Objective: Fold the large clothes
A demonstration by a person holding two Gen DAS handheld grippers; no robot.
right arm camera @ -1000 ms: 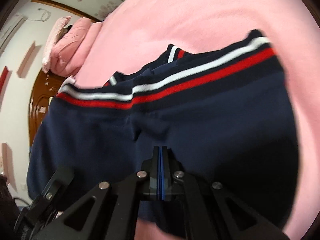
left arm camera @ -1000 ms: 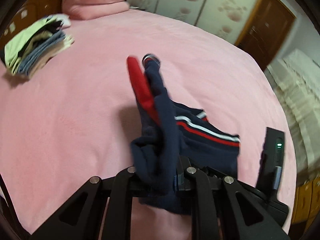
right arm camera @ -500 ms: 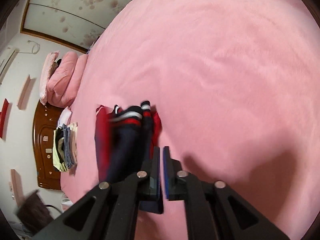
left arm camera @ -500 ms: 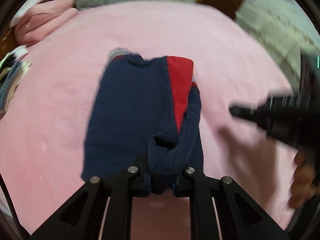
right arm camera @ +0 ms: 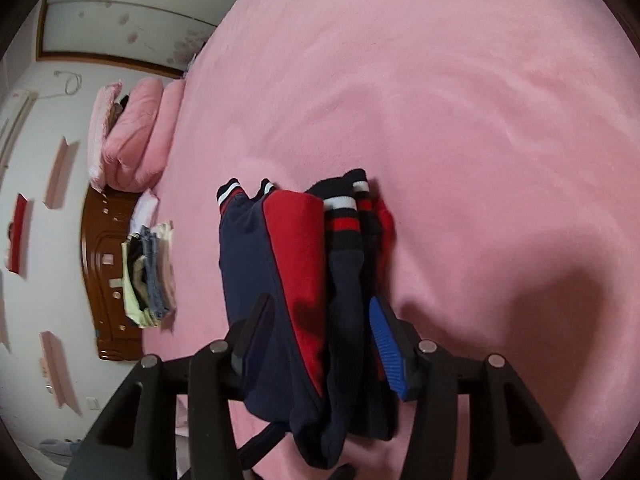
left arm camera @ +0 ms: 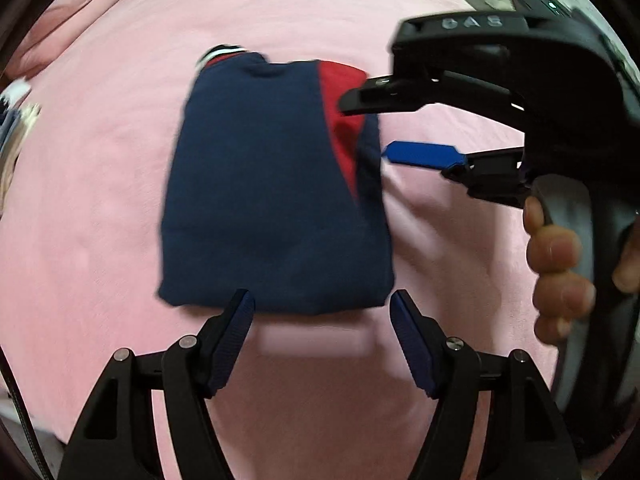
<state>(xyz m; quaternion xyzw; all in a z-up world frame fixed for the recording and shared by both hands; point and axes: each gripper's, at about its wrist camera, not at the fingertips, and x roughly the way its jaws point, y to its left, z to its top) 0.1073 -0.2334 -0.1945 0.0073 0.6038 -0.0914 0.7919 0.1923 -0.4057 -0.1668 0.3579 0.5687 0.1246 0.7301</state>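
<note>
A navy garment [left arm camera: 256, 184] with a red panel and striped cuffs lies folded into a flat rectangle on the pink bed [left arm camera: 88, 208]. My left gripper [left arm camera: 320, 300] hovers at the garment's near edge with its jaws opening, and its pads touch no cloth. My right gripper [left arm camera: 372, 128], held by a hand [left arm camera: 560, 256], reaches in from the right. One of its fingers is over the red panel and its blue pad lies beside the right edge. In the right wrist view the folded layers [right arm camera: 304, 264] lie between the opening jaws of the right gripper [right arm camera: 318, 304], and the pads stand off the cloth.
A stack of folded clothes [right arm camera: 150, 276] sits by the wooden headboard [right arm camera: 96, 264], with pink pillows [right arm camera: 136, 140] beyond it. Wardrobe doors [right arm camera: 120, 12] stand past the bed. Bare pink blanket [right arm camera: 460, 120] stretches around the garment.
Both grippers were shut on the hanging garment. It has been laid down folded on the bed, and both have let go and opened. The right gripper swung in to the garment's right side.
</note>
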